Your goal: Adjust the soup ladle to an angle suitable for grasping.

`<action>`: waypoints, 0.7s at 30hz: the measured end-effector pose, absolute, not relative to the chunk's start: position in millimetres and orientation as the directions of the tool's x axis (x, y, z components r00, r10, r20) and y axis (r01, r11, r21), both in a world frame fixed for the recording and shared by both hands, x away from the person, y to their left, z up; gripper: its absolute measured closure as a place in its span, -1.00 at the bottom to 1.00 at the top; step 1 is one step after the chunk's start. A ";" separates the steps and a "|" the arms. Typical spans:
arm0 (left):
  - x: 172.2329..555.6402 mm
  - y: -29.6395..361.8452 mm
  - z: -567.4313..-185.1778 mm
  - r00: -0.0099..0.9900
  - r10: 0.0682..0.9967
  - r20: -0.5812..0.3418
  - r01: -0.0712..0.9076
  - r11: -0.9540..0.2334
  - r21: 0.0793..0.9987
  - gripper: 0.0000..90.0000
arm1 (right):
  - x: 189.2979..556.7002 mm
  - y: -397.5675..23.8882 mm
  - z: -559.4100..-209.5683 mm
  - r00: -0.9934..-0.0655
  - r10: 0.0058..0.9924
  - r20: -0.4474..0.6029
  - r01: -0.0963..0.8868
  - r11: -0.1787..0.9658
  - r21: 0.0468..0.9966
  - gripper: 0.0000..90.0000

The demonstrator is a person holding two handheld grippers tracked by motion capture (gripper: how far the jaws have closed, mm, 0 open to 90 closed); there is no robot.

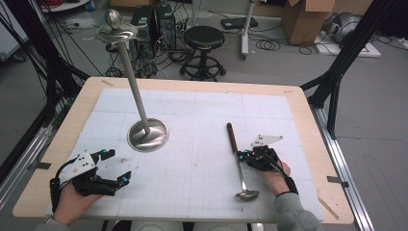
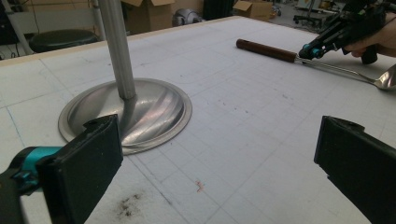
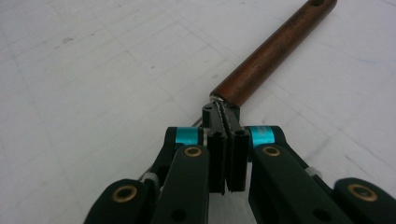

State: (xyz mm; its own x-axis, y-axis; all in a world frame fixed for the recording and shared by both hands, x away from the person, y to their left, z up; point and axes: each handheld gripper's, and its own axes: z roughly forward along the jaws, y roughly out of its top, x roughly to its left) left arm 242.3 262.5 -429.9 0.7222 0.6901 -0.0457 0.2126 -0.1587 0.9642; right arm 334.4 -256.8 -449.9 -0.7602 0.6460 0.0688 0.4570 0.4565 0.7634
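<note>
A ladle [image 1: 232, 137] with a brown wooden handle and a thin metal shaft lies on the white mat, its bowl [image 1: 247, 195] toward the front edge. My right gripper [image 1: 239, 155] is shut on the shaft just below the handle. In the right gripper view its pads [image 3: 226, 121] pinch the metal where it meets the wooden handle [image 3: 271, 56]. My left gripper [image 1: 118, 166] rests at the front left, jaws wide open with nothing between them [image 2: 215, 163]. From the left gripper view, the ladle [image 2: 266, 50] and the right gripper [image 2: 310, 50] appear at the far right.
A steel stand [image 1: 156, 137] with a round dished base [image 2: 154, 112] and a tall leaning pole [image 1: 132, 72] is left of centre. The mat lies on a wooden table [image 1: 308, 125]. A black stool [image 1: 204, 38], boxes and cables are on the floor behind.
</note>
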 end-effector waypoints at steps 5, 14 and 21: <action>240.8 263.6 -430.4 0.715 0.697 -0.048 0.220 -0.160 0.962 -0.96 | 335.0 -244.5 -450.0 -0.802 0.589 0.096 0.442 0.479 0.758 0.99; 239.3 264.1 -430.2 0.715 0.698 -0.048 0.219 -0.159 0.963 -0.96 | 339.5 -238.4 -449.5 -0.810 0.571 0.134 0.459 0.475 0.750 0.99; 238.1 265.2 -430.5 0.713 0.700 -0.049 0.223 -0.160 0.962 -0.96 | 338.5 -224.5 -448.7 -0.847 0.508 0.157 0.442 0.508 0.739 0.99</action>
State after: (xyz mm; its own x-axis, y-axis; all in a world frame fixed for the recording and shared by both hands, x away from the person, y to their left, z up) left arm 238.1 265.2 -430.5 0.7129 0.6996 -0.0489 0.2228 -0.1599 0.9617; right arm 338.5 -224.5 -448.7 -0.8467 0.5083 0.1571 0.4420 0.5078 0.7394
